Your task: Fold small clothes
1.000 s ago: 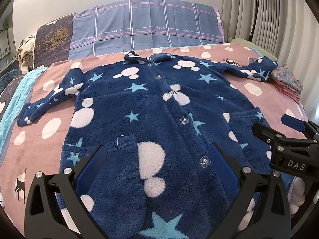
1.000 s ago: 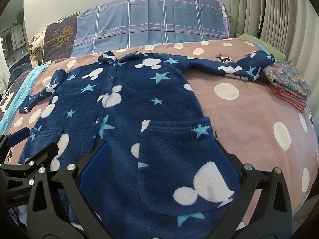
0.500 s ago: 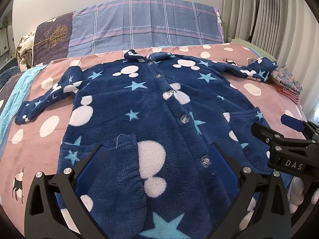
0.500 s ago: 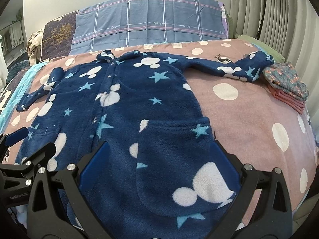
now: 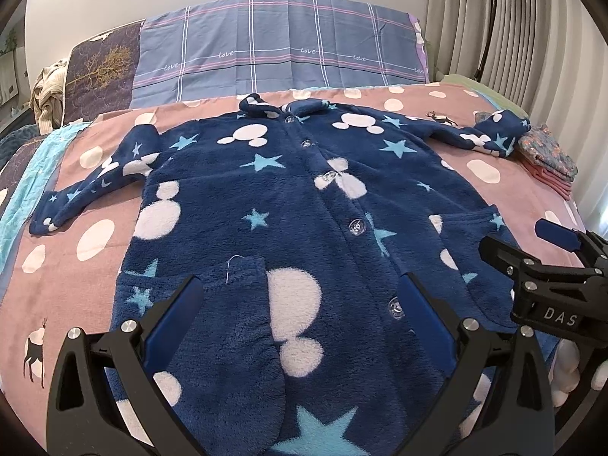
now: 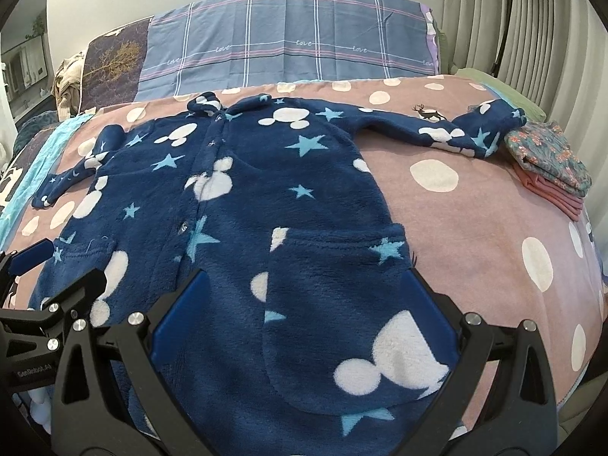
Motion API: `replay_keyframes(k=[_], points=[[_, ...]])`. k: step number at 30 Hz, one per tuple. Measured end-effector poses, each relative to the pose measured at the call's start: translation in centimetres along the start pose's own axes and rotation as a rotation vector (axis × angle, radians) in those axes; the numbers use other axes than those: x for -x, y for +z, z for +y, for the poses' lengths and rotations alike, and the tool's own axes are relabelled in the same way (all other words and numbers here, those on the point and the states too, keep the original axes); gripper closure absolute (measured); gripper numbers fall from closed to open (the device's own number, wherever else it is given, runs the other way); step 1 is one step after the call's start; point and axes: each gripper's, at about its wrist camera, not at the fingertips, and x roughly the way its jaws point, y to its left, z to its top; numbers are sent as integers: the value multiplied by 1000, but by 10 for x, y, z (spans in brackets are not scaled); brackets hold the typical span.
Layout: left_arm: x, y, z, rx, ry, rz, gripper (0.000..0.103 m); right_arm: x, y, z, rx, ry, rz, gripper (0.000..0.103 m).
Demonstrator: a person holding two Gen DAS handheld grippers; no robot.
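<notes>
- Far L: turquoise blanket (image 5: 22, 186) runs along edge of the pink dotted bedspread (image 5: 68, 266); pile of beige clothes (image 5: 45, 95) by the plaid pillow (image 5: 281, 45).
- L sleeve (image 5: 87, 186) lies out flat, angled away to the L, cuff near the turquoise strip.
- L gripper (image 5: 300, 315): fingers spread wide, nothing between them, hovering over hem side w/ L pocket (image 5: 212, 326) just ahead.
- Fleece button-up robe (image 5: 304, 209), navy w/ stars + mouse heads, lies face up, buttoned, unfolded on bedspread. Long axis runs straight away from both grippers: hem nearest, collar (image 5: 281, 106) farthest.
- R gripper (image 6: 304, 315): also spread, empty, above R pocket (image 6: 342, 304); sits nearer the R side seam.
- R sleeve (image 6: 448, 133) stretches out R; cuff touches or overlaps folded floral stack (image 6: 547, 159), can't tell which.
- Judgement: fold not begun. Each gripper nearer its own half, so likely L takes L sleeve/side, R takes R; both must reach fwd along the axis. R cuff may drag the stack when lifted.
</notes>
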Motion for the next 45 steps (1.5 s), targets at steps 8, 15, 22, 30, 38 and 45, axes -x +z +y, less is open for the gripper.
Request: replay_keyframes(k=[8,15,22,30,38,45], points=[[-4,-2,5,23,-23,-2,1,-2,2,-4,-30,-3,-1,27],[-6,-1,5,23,-54,-7,4,-7,0,1,-7,24,17,40],[-10,1,15,53,-91,0,9,-12,0,9,26,53,46,42],[-19,10,74,243,-285,29,40,-17,4,9,24,81,51,65],[-35,-6,285,763,-78,-64,40,-29,10,-1,23,58,68,57],[-72,-21,411,1013,55,-30,40,-47,26,0,31,32,81,41]])
